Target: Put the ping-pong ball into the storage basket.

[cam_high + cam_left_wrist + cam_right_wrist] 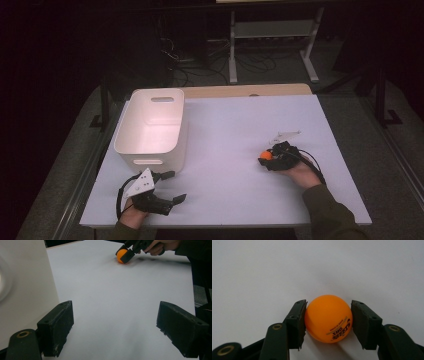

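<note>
The right gripper (328,320) has its two jaws pressed against the sides of an orange ball (328,318), which sits squarely between them with printed lettering facing the camera. In the high view the ball (266,155) is at the tip of that gripper (268,159), low over the white table (235,130); whether it still rests on the surface I cannot tell. The left gripper (170,186) has its jaws wide apart and holds nothing, with bare table ahead of it and the white bin (150,125) just beside it on one side.

The main risk, as I judge it, is the ball itself: it is round, smooth and light, and each jaw meets it at only a small spot. If the squeeze eases or the hand twists, the ball could pop forward out of the jaws and roll across the table, perhaps off its edge. Squeezing too hard could dent the thin shell. A quick swing towards the bin could also shake it loose.
</note>
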### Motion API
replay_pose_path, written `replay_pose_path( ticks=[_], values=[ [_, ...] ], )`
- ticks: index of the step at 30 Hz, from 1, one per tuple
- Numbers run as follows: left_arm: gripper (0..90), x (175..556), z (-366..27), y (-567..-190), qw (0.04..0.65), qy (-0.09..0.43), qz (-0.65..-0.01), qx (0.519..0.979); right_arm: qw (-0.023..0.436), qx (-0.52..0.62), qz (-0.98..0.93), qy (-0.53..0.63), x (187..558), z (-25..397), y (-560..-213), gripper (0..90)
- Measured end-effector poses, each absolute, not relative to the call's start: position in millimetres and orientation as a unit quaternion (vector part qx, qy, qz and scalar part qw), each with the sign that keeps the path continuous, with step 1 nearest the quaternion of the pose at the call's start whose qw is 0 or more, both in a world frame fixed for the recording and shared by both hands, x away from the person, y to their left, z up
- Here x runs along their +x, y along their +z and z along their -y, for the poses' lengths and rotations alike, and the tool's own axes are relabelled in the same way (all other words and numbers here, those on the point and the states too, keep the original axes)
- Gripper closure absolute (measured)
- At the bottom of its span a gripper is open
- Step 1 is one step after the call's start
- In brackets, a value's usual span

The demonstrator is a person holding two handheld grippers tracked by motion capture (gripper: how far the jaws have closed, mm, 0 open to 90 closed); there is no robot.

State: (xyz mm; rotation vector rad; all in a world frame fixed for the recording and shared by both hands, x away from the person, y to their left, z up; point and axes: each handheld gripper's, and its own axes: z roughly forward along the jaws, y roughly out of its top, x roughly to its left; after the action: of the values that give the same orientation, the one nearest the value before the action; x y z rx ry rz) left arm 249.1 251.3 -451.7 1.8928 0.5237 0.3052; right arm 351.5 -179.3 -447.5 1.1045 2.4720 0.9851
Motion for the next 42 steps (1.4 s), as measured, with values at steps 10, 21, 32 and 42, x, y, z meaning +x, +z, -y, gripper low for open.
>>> replay_pose_path(
  ticks=[10,21,32,42],
  values=[
    [14.0,249.1,-251.3,-451.7,0.546,0.129,-0.221,0.798,0.128,0.378,-0.851,0.341,351.7,179.7,-447.4,49.0],
    [14.0,249.1,-251.3,-451.7,0.546,0.129,-0.22,0.798,0.127,0.376,-0.85,0.346,350.9,179.5,-445.6,49.3],
    [14.0,249.2,-251.3,-451.7,0.545,0.129,-0.221,0.798,0.123,0.371,-0.85,0.354,347.3,174.9,-440.8,49.3],
    [14.0,249.0,-251.3,-451.7,0.546,0.129,-0.221,0.798,0.117,0.357,-0.853,0.362,343.7,164.6,-436.5,49.3]
  ],
)
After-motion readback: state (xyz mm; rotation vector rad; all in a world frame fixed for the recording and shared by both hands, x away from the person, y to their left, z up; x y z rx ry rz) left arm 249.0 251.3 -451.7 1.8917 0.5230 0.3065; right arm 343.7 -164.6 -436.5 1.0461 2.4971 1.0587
